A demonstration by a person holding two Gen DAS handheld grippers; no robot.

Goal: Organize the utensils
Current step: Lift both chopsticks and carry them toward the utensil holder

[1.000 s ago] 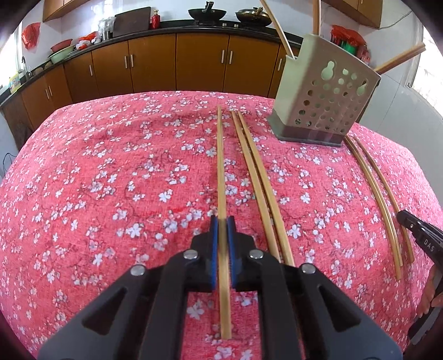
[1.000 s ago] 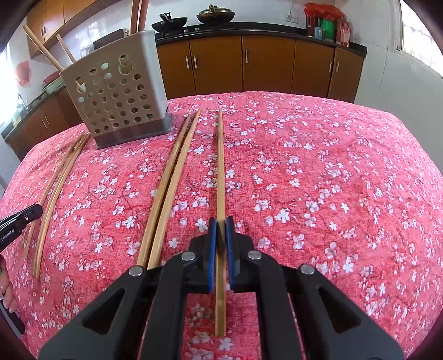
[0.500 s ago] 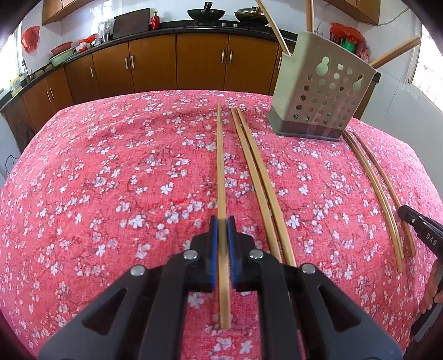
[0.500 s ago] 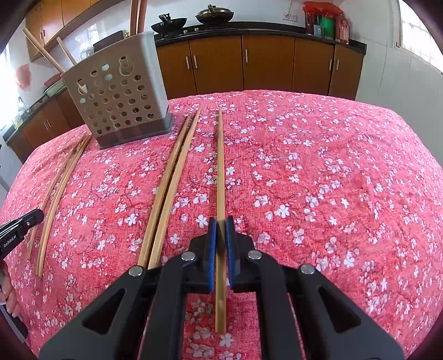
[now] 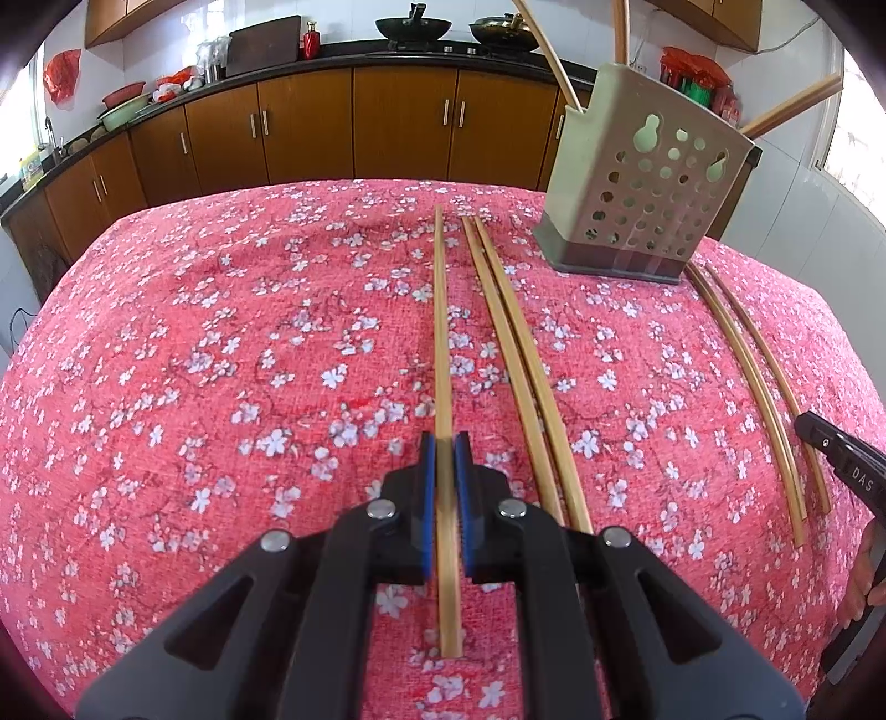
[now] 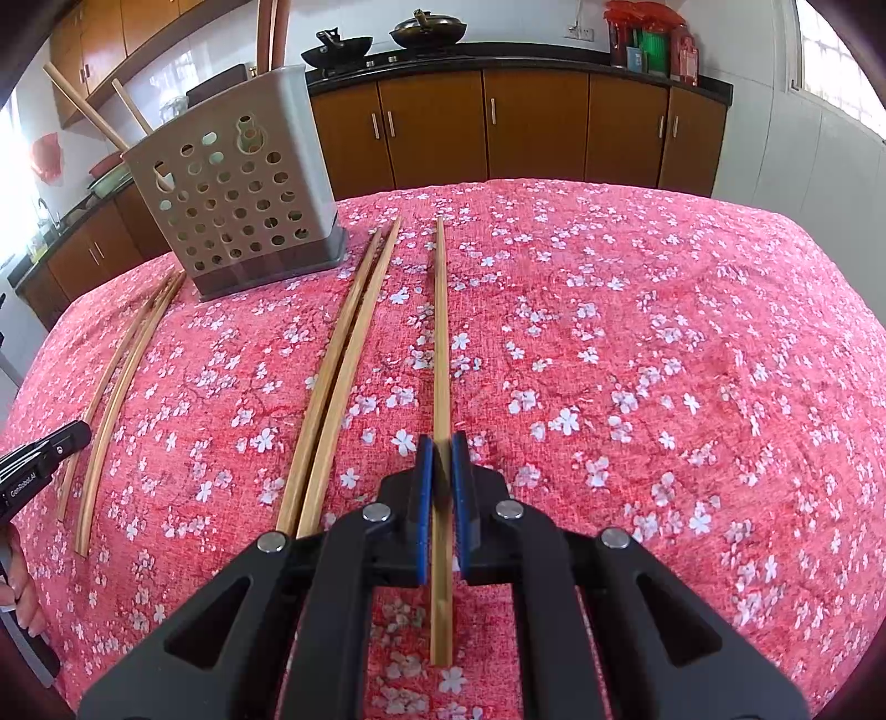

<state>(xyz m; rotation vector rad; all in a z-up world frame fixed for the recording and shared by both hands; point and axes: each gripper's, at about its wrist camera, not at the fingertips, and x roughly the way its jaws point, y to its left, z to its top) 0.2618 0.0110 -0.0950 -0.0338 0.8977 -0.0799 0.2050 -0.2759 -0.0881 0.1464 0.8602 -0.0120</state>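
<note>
**Asker:** What's changed in the last second?

**Me:** Very little. My left claw (image 5: 443,443) and right claw (image 6: 442,443) were already pinched nearly closed, each on a single bamboo chopstick, and they still are. The left chopstick (image 5: 440,332) and right chopstick (image 6: 441,332) both now end a touch higher in view than before. Both are smeared right at the blue pads (image 5: 425,498), so I think they're shifting a little in the grip. I can't tell how far they are off the cloth.

**Asker:** So where does that put the job?

**Me:** Both picks look done, and I judge the next step is carrying them to the perforated chopstick holder (image 5: 648,188). It stands on the bench (image 5: 221,360) between my two claws, towards the far edge. Two pairs are not yet collected. The left pair (image 5: 515,354) lies just beside my left claw and the right pair (image 6: 349,354) just beside my right.

**Asker:** Is there room to move?

**Me:** Plenty on the outer sides, where there's bare cloth to the left of my left claw and to the right of my right. Inwards it's tighter, because the loose pairs flank the holder. The leaning chopsticks (image 5: 545,50) already in it splay out at the top, so I'd come in from above. Past the holder the bench ends and the cabinets (image 5: 404,127) stand well apart.
</note>
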